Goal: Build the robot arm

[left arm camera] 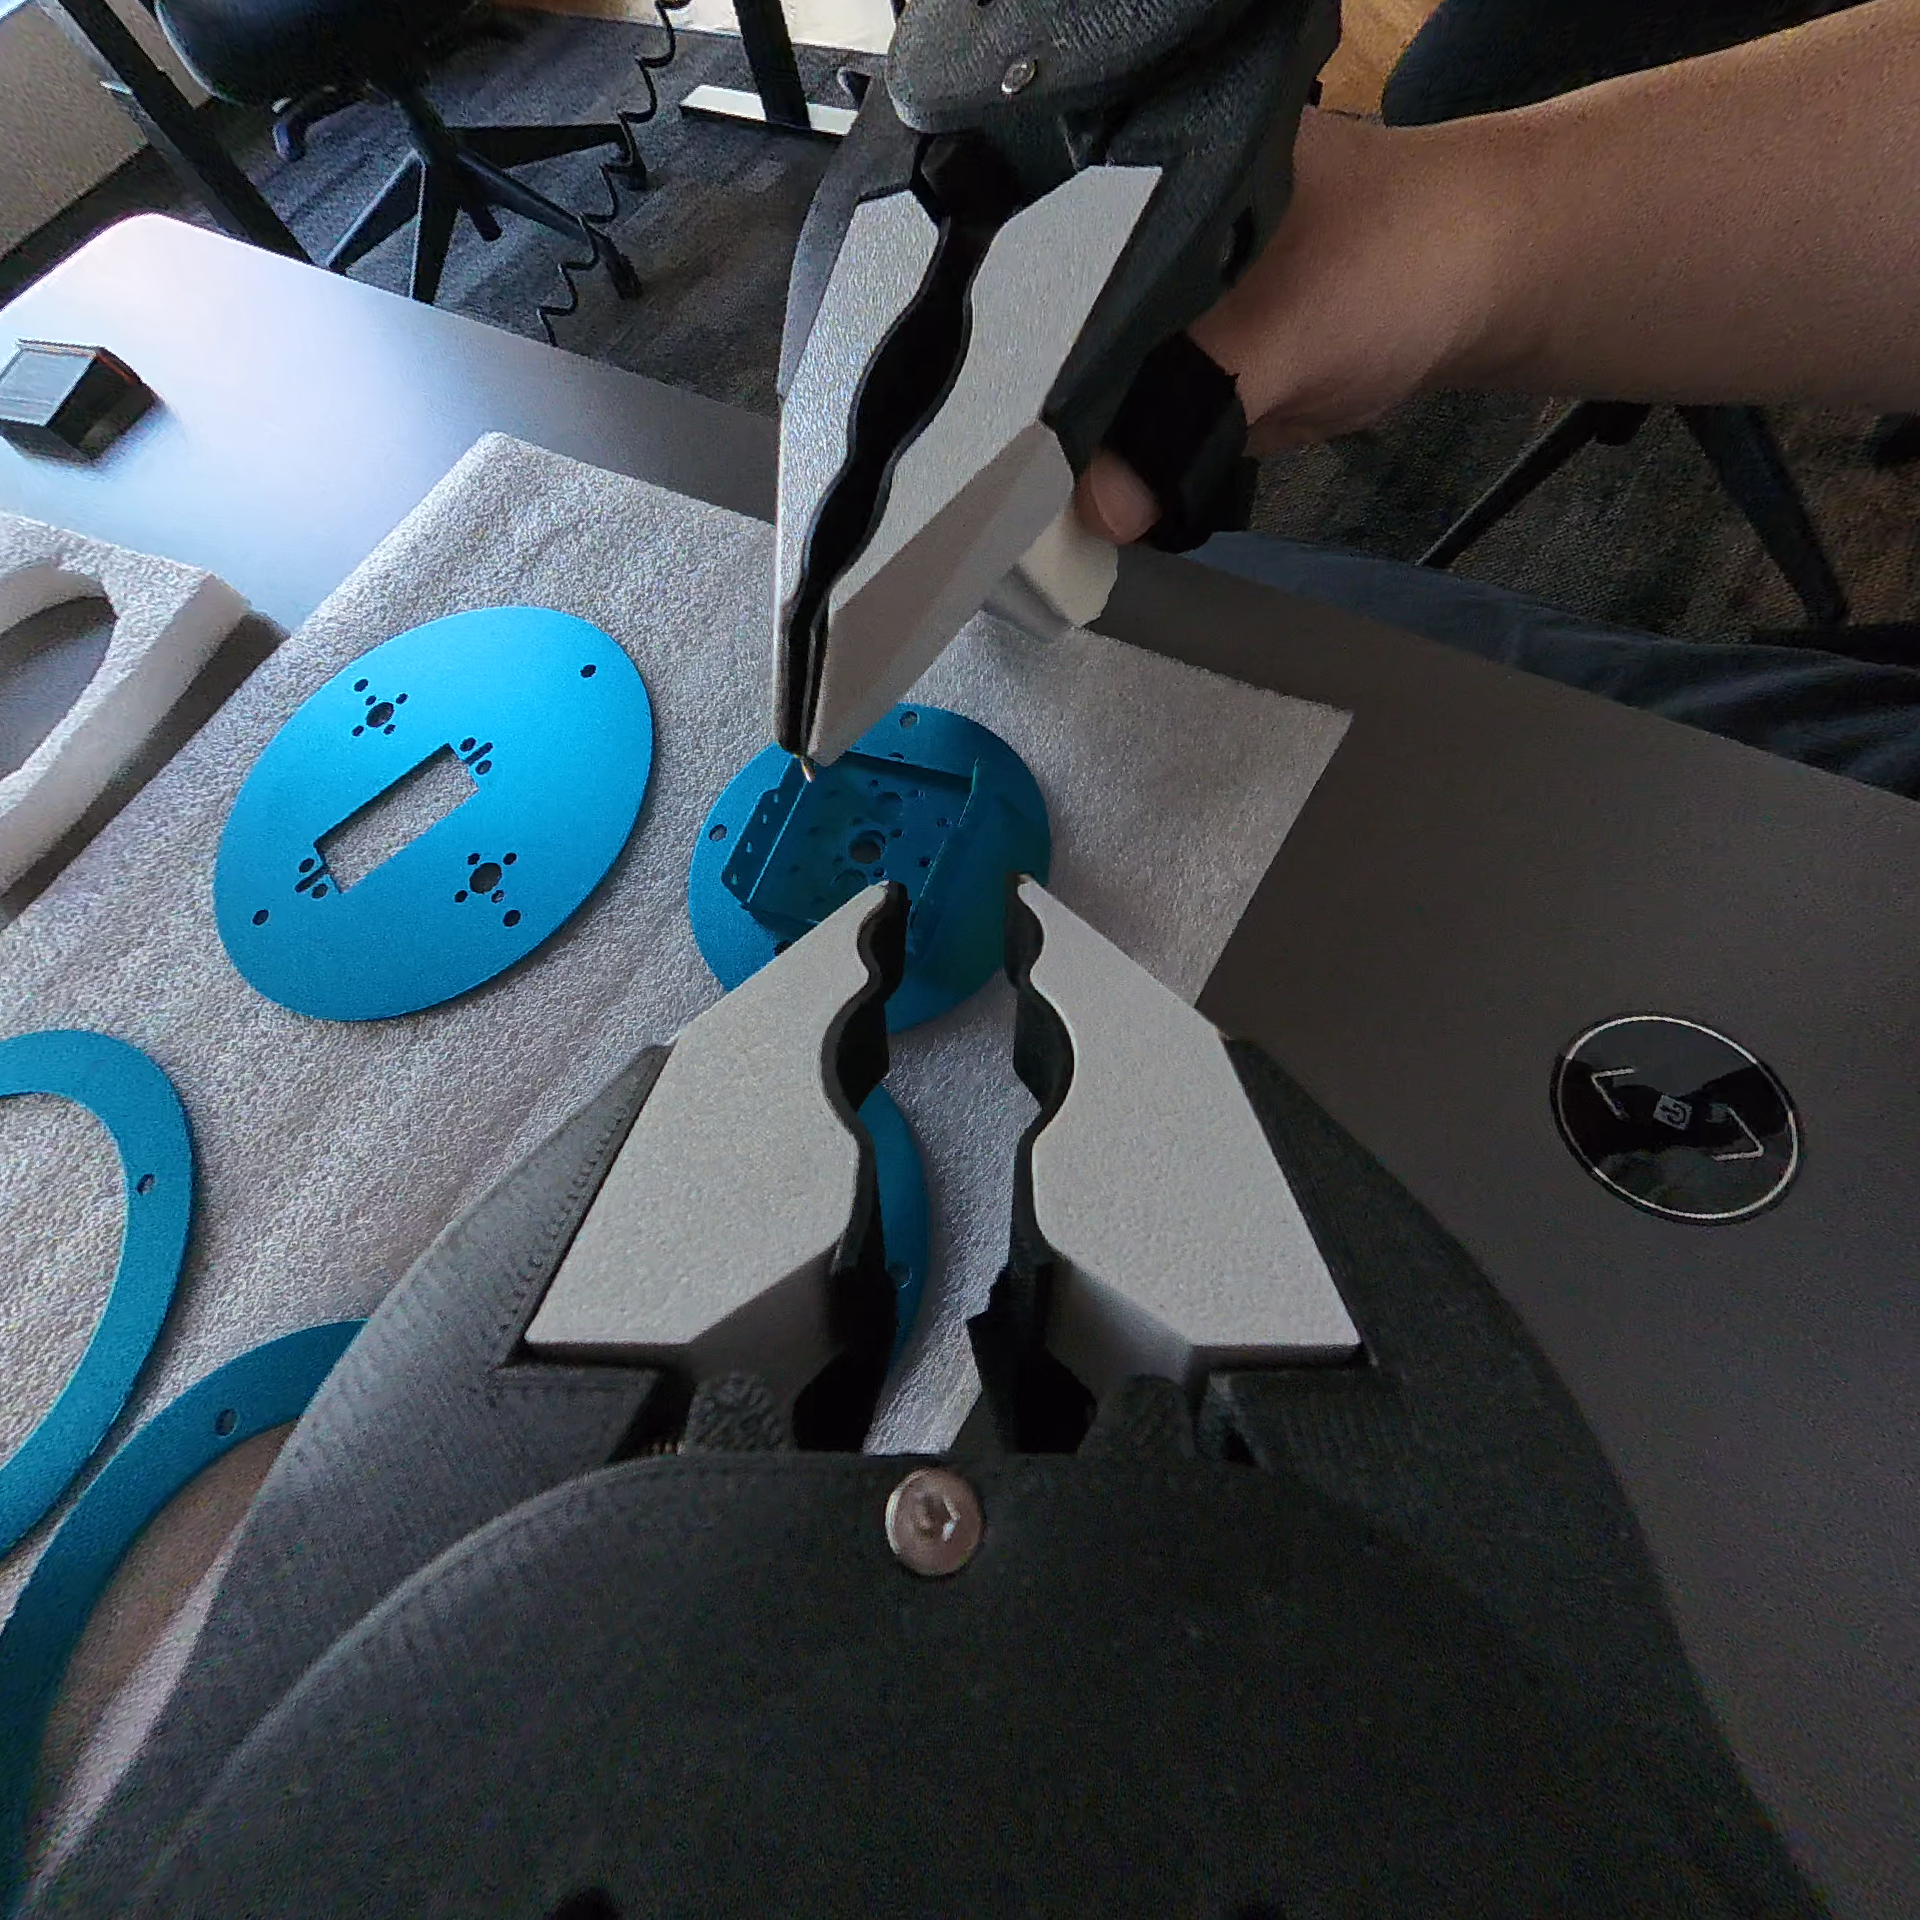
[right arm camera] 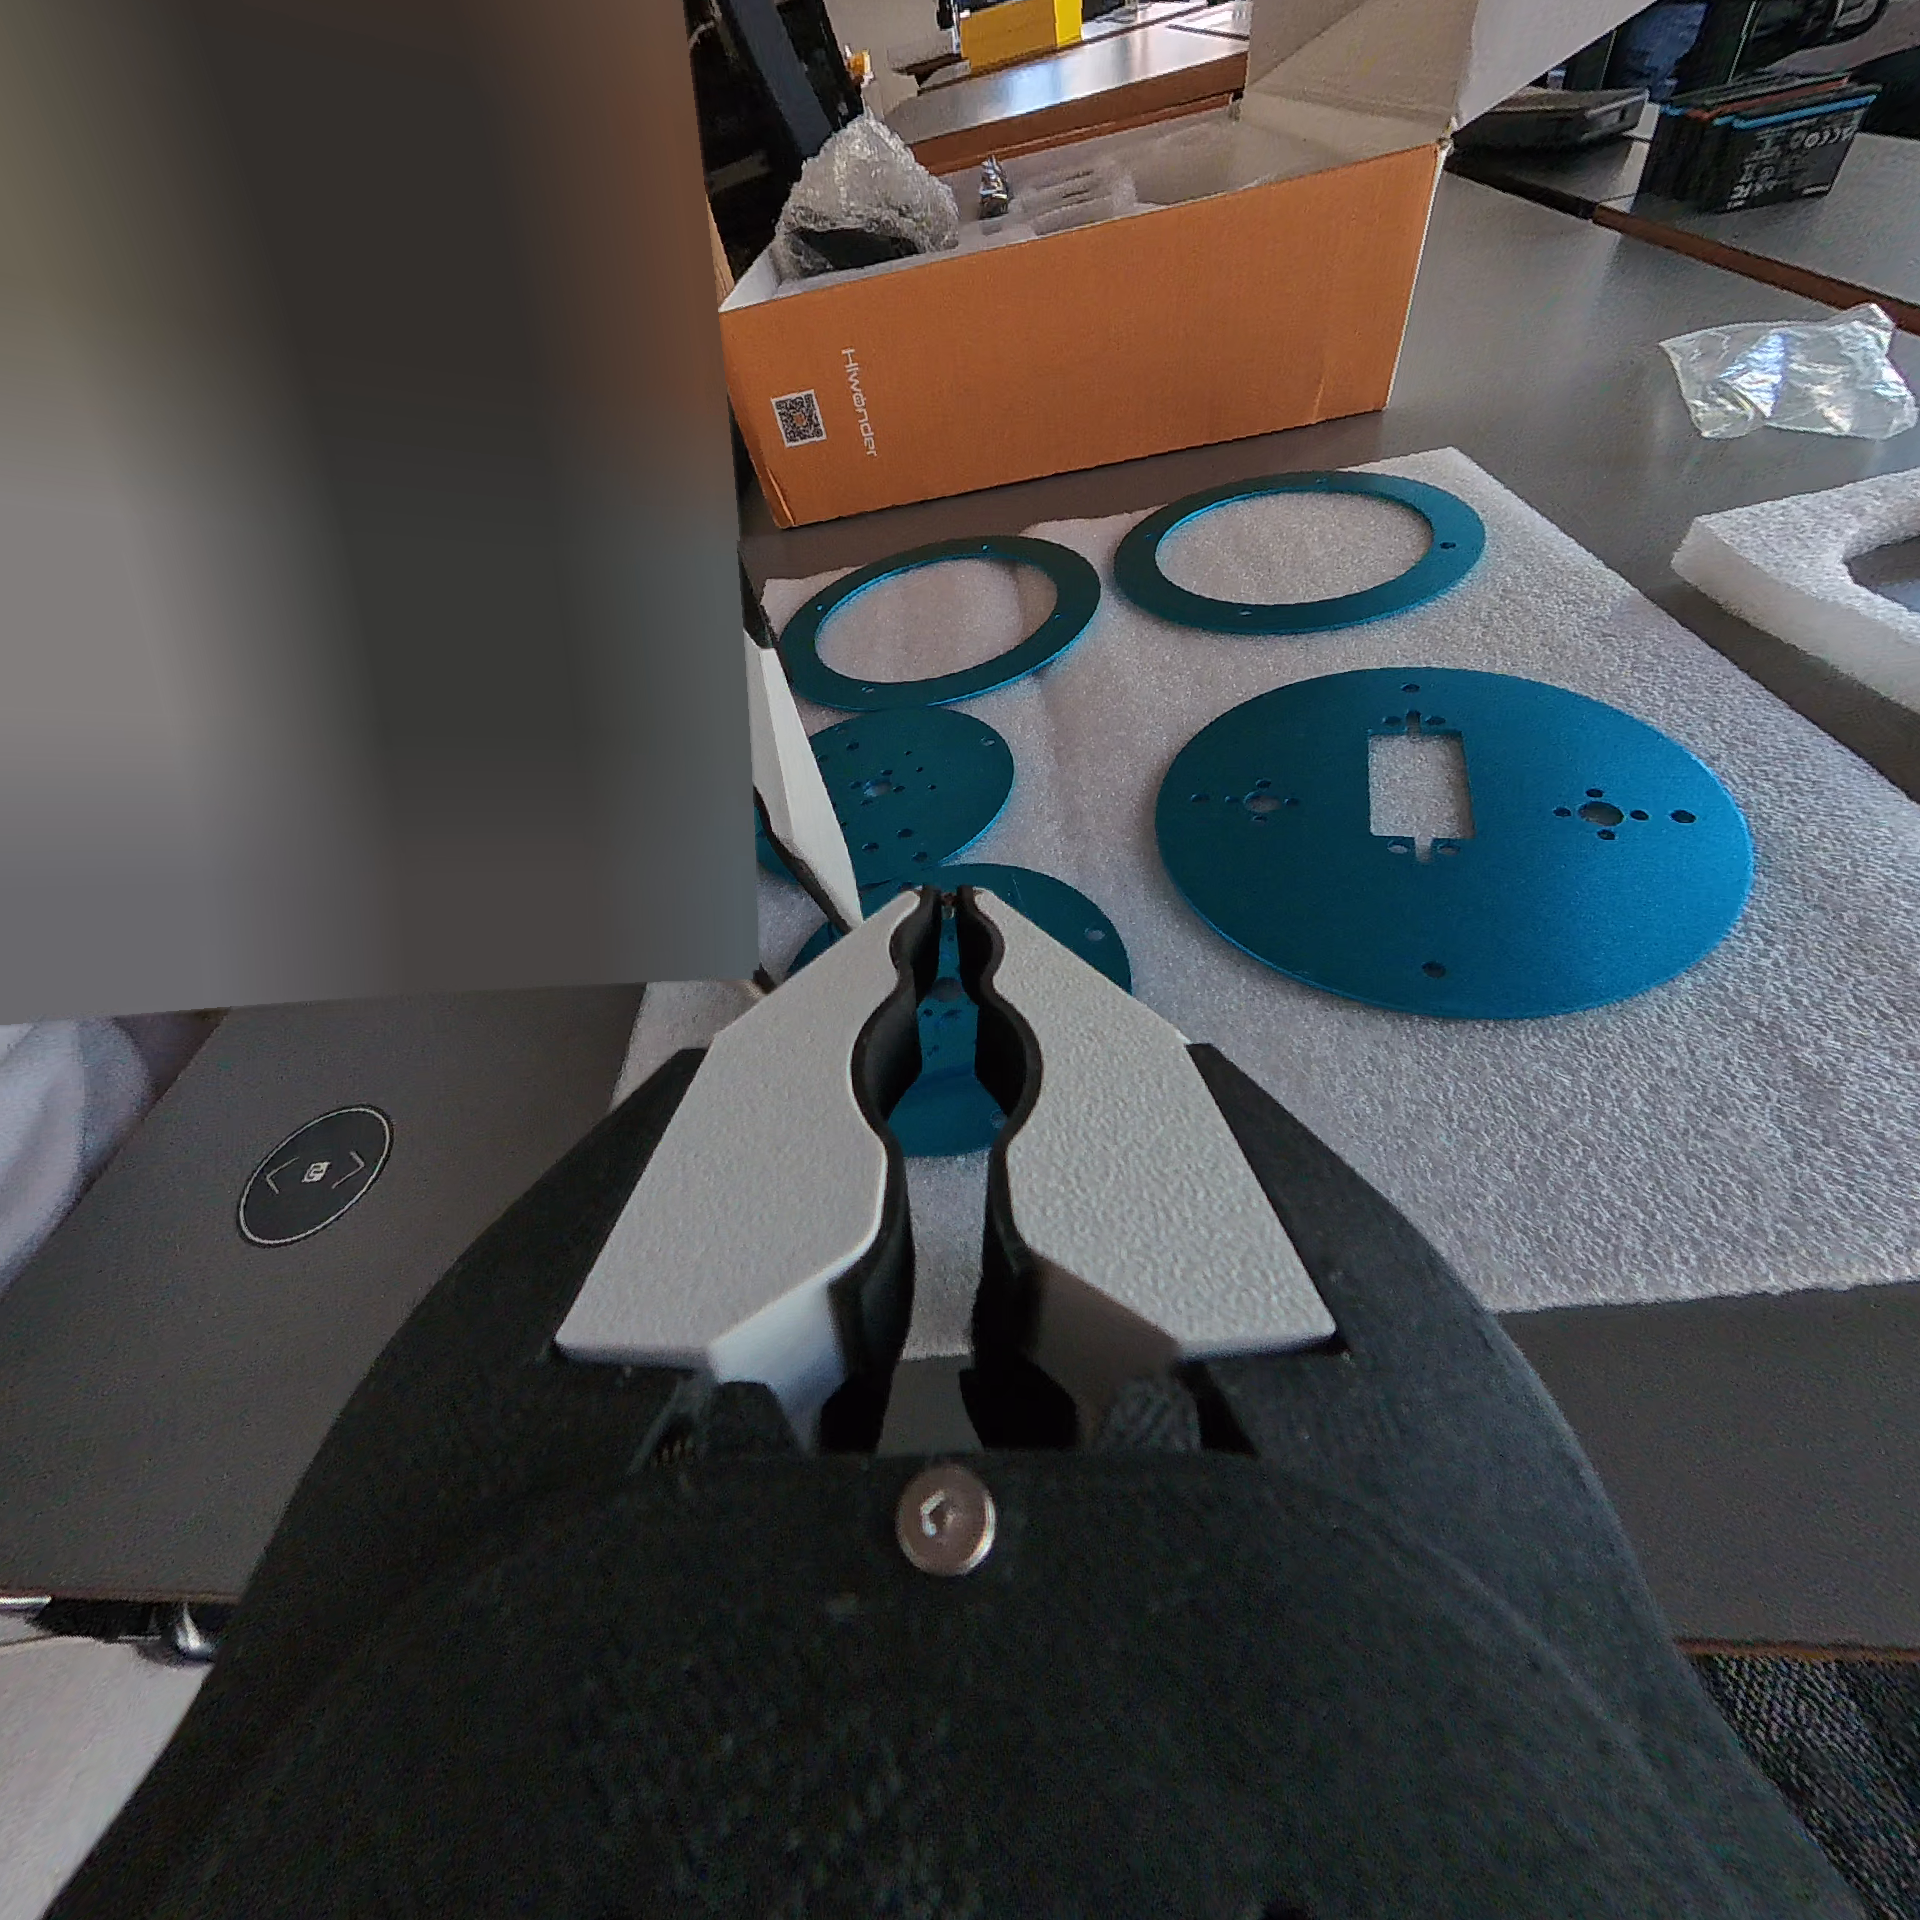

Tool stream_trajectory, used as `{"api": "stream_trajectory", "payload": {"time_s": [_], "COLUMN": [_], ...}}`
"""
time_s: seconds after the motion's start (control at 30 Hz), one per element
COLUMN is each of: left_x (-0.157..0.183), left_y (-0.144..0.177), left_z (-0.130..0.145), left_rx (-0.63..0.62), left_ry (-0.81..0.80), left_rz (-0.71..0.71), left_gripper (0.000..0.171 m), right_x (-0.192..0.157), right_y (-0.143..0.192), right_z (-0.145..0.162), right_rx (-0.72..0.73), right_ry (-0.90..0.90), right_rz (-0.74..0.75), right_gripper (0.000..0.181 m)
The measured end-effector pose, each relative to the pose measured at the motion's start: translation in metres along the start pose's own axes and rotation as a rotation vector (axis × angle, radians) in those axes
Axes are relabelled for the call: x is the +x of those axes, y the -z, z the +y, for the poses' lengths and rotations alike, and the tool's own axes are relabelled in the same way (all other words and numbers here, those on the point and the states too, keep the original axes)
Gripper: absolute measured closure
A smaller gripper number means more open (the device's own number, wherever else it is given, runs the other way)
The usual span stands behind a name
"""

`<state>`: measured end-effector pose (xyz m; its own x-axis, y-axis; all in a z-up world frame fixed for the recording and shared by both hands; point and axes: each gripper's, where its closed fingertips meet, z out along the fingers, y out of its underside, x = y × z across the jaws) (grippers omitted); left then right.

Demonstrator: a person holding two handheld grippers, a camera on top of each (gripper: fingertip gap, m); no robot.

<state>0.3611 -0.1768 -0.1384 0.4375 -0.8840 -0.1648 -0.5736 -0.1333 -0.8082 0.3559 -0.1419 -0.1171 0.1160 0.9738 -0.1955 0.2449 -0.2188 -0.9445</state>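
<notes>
Your right gripper (left arm camera: 805, 753) has its jaws together on a tiny screw, tip just above the blue bracket (left arm camera: 862, 842) on the small disc. Your left gripper (left arm camera: 951, 894), jaws apart, holds nothing beside the bracket's near edge.

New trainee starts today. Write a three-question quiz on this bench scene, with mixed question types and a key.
1. True or false: the left gripper is open.
2. The right gripper, shut on a tiny metal piece, has its tips nearest to: A the blue bracket, B the orange box, C a ring.
3. How many blue rings lie on the foam sheet?
Key: 1 true; 2 A; 3 two.
</notes>
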Motion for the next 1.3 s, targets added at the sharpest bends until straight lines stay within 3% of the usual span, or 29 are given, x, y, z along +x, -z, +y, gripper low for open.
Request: {"api": "stream_trajectory", "payload": {"time_s": [0.8,1.17,1.3], "left_x": [-0.001,-0.001,-0.005], "left_y": [0.001,0.002,0.002], "left_z": [0.001,0.002,0.002], "left_rx": [0.0,0.0,0.001], "left_ry": [0.017,0.019,0.036], "left_rz": [-0.004,-0.002,-0.021], "left_gripper": [0.155,0.16,0.145], "right_x": [0.002,0.008,0.006], "right_y": [0.0,0.002,0.001], "right_z": [0.005,0.005,0.004], "right_rx": [-0.13,-0.117,-0.121], "right_ry": [0.041,0.027,0.034], "right_rz": [-0.066,-0.057,-0.063], "right_gripper": [0.18,0.18,0.18]}}
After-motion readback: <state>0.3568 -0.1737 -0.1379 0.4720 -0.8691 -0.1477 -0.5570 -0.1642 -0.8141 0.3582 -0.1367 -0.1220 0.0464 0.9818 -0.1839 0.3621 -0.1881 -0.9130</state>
